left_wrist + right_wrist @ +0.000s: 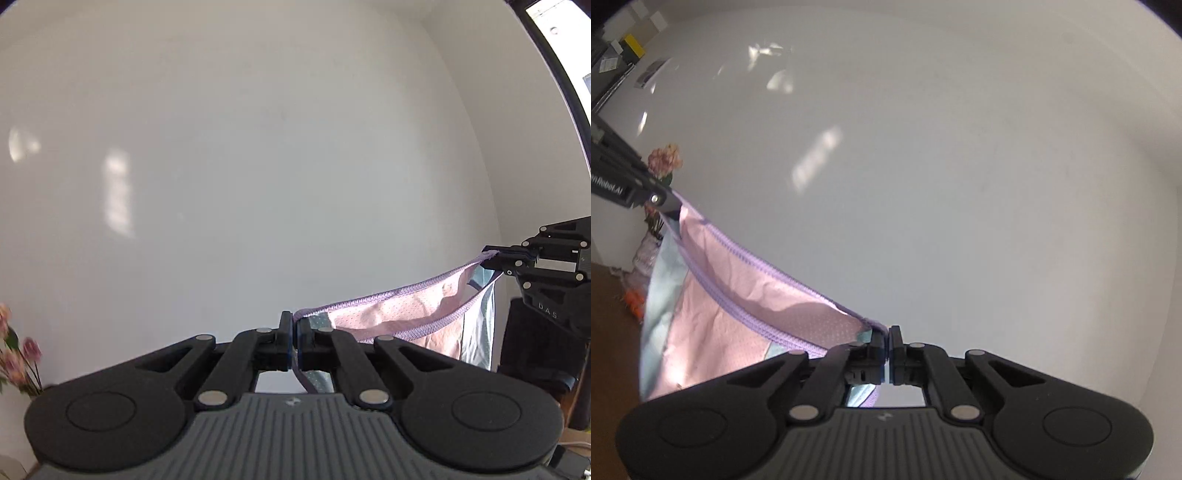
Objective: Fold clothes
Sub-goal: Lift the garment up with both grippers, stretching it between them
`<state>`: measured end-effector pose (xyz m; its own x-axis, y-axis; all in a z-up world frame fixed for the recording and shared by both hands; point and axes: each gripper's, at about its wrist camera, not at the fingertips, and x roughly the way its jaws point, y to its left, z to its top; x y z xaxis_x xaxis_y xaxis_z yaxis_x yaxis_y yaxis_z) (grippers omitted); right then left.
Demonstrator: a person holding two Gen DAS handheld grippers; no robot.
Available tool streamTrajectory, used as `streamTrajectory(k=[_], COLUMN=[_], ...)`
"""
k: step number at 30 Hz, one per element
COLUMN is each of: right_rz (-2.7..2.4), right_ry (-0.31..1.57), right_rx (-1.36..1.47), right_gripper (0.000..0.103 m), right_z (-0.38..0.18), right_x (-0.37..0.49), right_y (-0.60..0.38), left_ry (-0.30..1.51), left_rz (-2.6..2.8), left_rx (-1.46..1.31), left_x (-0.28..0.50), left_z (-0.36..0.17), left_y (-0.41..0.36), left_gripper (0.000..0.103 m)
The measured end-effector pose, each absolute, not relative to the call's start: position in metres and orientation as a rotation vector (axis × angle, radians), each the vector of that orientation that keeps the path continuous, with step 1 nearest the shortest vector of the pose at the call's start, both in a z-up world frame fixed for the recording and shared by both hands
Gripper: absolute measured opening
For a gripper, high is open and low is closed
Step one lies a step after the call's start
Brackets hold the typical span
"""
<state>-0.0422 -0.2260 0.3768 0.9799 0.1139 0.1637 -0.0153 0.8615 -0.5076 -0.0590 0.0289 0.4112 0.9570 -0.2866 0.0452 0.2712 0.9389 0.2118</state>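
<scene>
Clenched on a purple waistband corner, the left tool [294, 334] points at a white wall [258, 147], and the pink garment [399, 314] stretches from its tips rightward to the right tool [493, 256]. Seen from its own camera, the right tool [888, 341] likewise grips the opposite corner, the garment [738, 295] hanging to its left, with pink flowers [665, 160] beyond.
</scene>
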Motion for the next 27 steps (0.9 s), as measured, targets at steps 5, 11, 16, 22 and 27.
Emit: streamTrajectory(k=[5,11,16,22,27], right_rz=[0.126,0.167,0.122,0.043,0.031], right_ry=[-0.235,-0.110,0.066,-0.117,-0.308], right_rx=[-0.476,-0.467,-0.500,-0.366,-0.370], right_gripper=[0.001,0.001,0.001,0.001,0.001], right_z=[0.431,0.400,0.323,0.330,0.352], right_x=[-0.041,0.042,0.174,0.212,0.153], right_y=[-0.227,-0.207,-0.159,-0.144,-0.139], left_ry=[-0.117,0.013,0.208,0.039,-0.153], left_rz=[-0.241,-0.201,-0.150,-0.081,-0.089], left_rx=[0.240,0.230,0.173,0.140,0.225], left_x=[-0.049,0.042,0.167,0.189,0.115], left_z=[0.450,0.407,0.349,0.363,0.394], left_y=[0.030,0.037,0.048,0.053,0.051], left_gripper=[0.002,0.002,0.002,0.002,0.002])
